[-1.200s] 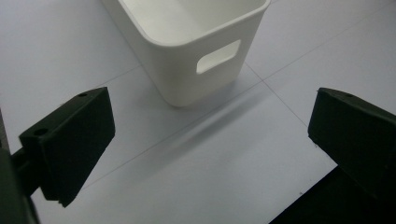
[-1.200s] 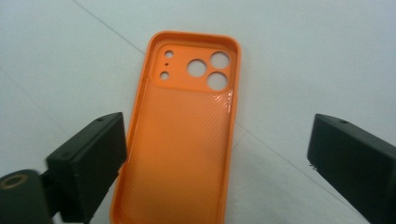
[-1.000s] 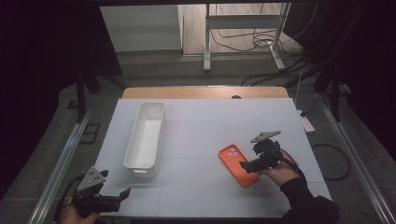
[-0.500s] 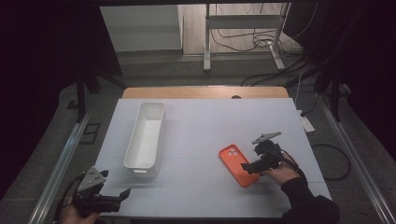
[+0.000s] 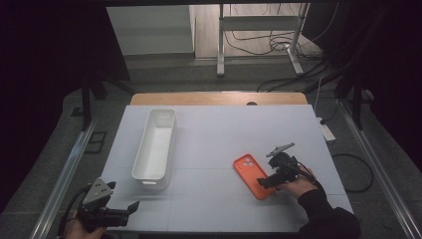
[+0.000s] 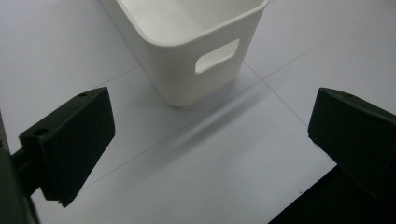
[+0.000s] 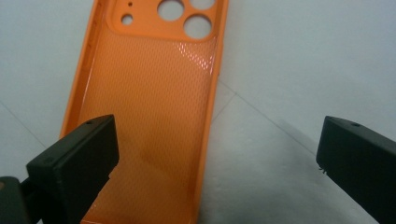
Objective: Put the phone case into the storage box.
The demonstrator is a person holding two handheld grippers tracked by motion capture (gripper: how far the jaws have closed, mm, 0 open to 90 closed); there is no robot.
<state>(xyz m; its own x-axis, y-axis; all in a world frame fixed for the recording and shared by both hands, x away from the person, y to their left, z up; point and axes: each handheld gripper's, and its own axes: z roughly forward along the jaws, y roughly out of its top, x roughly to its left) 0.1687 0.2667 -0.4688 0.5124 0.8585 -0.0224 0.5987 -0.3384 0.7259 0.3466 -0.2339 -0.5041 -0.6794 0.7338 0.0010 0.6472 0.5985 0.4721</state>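
Note:
An orange phone case lies flat on the white table, inner side up, camera holes at its far end. My right gripper hovers over the case's near right edge, jaws wide open; the case's right rim lies between them. A long white bin stands left of centre. My left gripper is at the table's front left corner, open and holding nothing, facing the bin's near end with its handle slot.
The white table top ends in a wooden strip at the back. Metal rails run along both sides. Cables and a stand's legs lie on the floor beyond. A dark gap shows past the table's front edge.
The right gripper has crept slightly nearer over the case's near end. The left gripper has hardly moved.

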